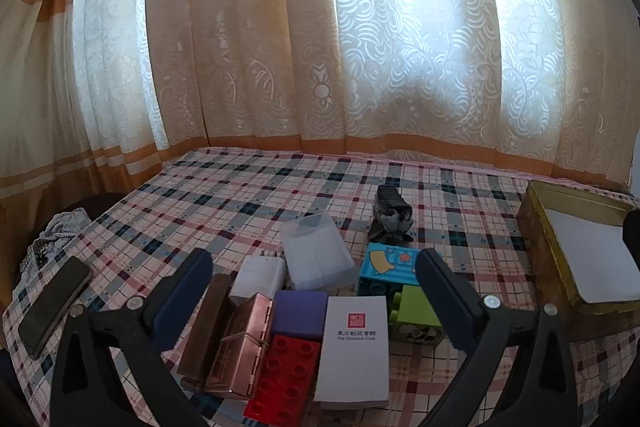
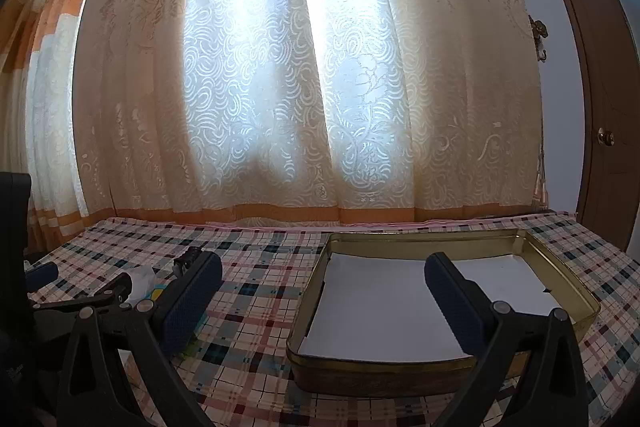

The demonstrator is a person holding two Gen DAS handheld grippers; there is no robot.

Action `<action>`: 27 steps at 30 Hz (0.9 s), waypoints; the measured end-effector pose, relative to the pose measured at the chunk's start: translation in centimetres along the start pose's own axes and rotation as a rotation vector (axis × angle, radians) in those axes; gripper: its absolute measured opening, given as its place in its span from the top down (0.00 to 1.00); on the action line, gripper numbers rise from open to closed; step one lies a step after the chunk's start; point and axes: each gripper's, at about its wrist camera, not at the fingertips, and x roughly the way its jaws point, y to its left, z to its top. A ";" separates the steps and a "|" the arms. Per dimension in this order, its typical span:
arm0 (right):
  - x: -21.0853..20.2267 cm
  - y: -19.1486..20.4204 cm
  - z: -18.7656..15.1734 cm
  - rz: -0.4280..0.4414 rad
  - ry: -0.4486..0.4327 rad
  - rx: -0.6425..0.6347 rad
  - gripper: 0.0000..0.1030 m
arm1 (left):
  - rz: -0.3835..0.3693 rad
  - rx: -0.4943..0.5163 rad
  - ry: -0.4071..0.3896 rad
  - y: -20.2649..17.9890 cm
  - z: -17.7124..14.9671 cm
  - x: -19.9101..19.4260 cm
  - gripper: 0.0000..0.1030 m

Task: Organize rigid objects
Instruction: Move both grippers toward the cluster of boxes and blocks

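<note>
Scene: a cluster of small rigid objects lay on a plaid-covered table [image 1: 248, 187] in front of a drawn curtain [image 1: 280, 47], with a gold tin tray [image 2: 316, 359] to their right.
Left claw: the left claw [image 1: 314, 301] stood wide open and held nothing, its two blue pads straddling the near part of the cluster without touching any piece.
Right claw: the right claw [image 2: 324, 301] was also fully spread and empty, hovering over the near left part of the tray.
Objects: between the left pads lay a white card box [image 1: 356, 347], a red stud brick [image 1: 286, 375], a purple block [image 1: 298, 313] and a copper hinged case [image 1: 240, 343]; farther off sat a clear plastic box [image 1: 318, 253], a white charger [image 1: 258, 277], a blue star-printed block [image 1: 390, 263], a green block [image 1: 418, 315] and a dark bundle [image 1: 390, 215].
Tray: lined with white paper [image 2: 380, 307] and apparently holding nothing else, so the sorting looked barely begun.
Step in hand: probably choosing a first piece for the left claw.
Doing it well: pick an outer piece such as the white card box, since the items sat touching one another; come down with the pads on its long sides and close only once neighbours were clear.
Risk: the red brick and purple block lay tight against it and could be dragged along.
Elsewhere: a phone [image 1: 54, 307] lay at the far left edge, well apart.
</note>
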 end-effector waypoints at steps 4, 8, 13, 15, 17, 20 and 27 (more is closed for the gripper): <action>0.0 0.0 0.0 0.000 0.002 0.001 0.01 | 0.004 0.002 0.000 0.2 -0.1 0.0 0.00; 0.0 0.0 0.1 0.001 -0.003 0.001 0.01 | 0.005 -0.002 0.000 0.4 -0.1 -0.1 0.00; 0.0 -0.1 0.1 0.014 0.001 0.001 0.01 | 0.013 -0.001 0.004 0.6 -0.2 0.0 0.00; 0.0 0.0 0.0 0.021 0.005 0.001 0.01 | -0.001 -0.006 0.021 0.8 -0.2 0.1 0.01; 0.0 0.0 0.0 0.027 0.006 0.003 0.01 | -0.015 -0.022 0.037 1.0 -0.1 0.1 0.01; -0.1 0.0 0.0 0.037 0.008 0.008 0.01 | -0.028 -0.050 0.060 1.3 -0.2 0.0 0.01; 0.0 0.3 -0.1 0.070 0.020 -0.006 0.01 | 0.042 -0.044 0.093 2.3 -1.0 -1.2 0.01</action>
